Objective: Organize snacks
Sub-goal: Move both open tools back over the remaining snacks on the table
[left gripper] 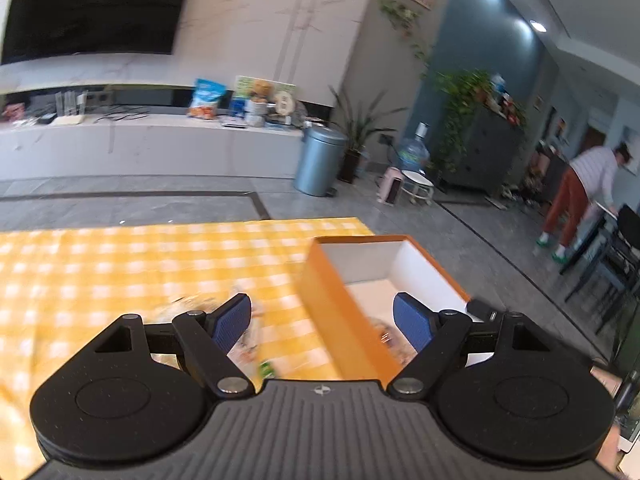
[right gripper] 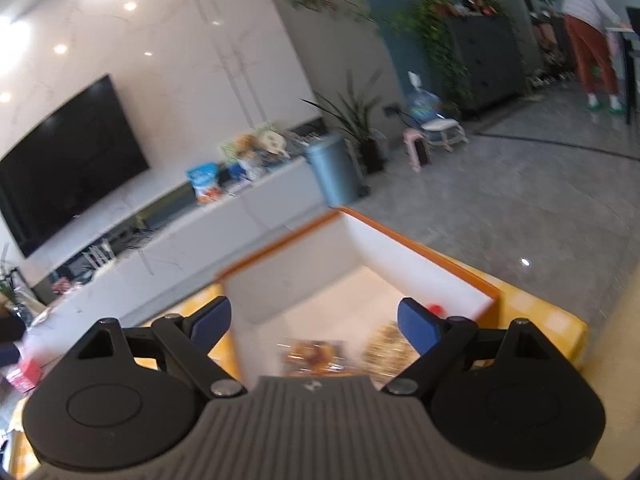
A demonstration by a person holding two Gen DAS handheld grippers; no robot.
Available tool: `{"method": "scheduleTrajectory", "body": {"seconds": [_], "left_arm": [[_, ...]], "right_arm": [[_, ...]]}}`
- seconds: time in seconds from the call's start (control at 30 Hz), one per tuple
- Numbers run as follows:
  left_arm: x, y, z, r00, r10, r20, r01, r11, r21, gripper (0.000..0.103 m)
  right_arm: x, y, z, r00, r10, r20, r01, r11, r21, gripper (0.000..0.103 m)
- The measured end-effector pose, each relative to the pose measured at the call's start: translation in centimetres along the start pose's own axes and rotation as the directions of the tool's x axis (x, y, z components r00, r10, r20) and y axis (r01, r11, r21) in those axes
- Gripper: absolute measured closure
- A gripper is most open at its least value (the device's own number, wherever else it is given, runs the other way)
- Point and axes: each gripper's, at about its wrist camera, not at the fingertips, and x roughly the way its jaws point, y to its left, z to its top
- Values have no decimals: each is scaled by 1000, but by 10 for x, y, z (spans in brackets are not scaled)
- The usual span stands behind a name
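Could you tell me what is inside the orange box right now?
The orange box holds two blurred snack packets and something small and red. The right gripper's body covers the near floor.

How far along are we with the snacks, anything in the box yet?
Done: at least two snack packets lie inside the orange box. In hand: nothing; left tool and right tool are both open and empty. Left: blurred packets on the yellow checked cloth.
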Motion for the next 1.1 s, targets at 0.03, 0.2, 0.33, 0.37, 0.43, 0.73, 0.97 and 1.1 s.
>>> {"method": "scheduleTrajectory", "body": {"seconds": [0.03,0.2,0.33,0.37,0.43,0.73,0.97,1.1], "left_arm": [[-7,8,-4,1000,11,13,-11,1000,-18,8],[-33,50,-31,987,156,37,-150,980,-128,8],[-34,78,-48,956,291,36,-278,938,-207,8],[-29,84,-51,953,303,22,-292,933,-210,8],[-20,99,-56,948,317,-9,-312,928,-206,8],[4,138,-80,892,446,-79,-451,861,-233,8],[26,157,-105,897,409,-166,-440,866,-240,8],[36,146,-111,920,358,-161,-382,911,-155,8]], "right_arm": [[-4,11,-1,1000,12,0,-12,1000,-13,15],[-9,67,-22,996,83,-41,-87,992,-89,15],[0,109,-52,991,100,-94,-116,977,-182,15],[3,119,-60,990,98,-105,-119,971,-207,15],[12,136,-75,987,93,-129,-122,964,-237,15],[62,165,-134,963,44,-264,-145,915,-377,15],[86,161,-172,935,81,-345,-221,894,-390,17],[92,167,-184,934,92,-344,-242,873,-423,17]]}}
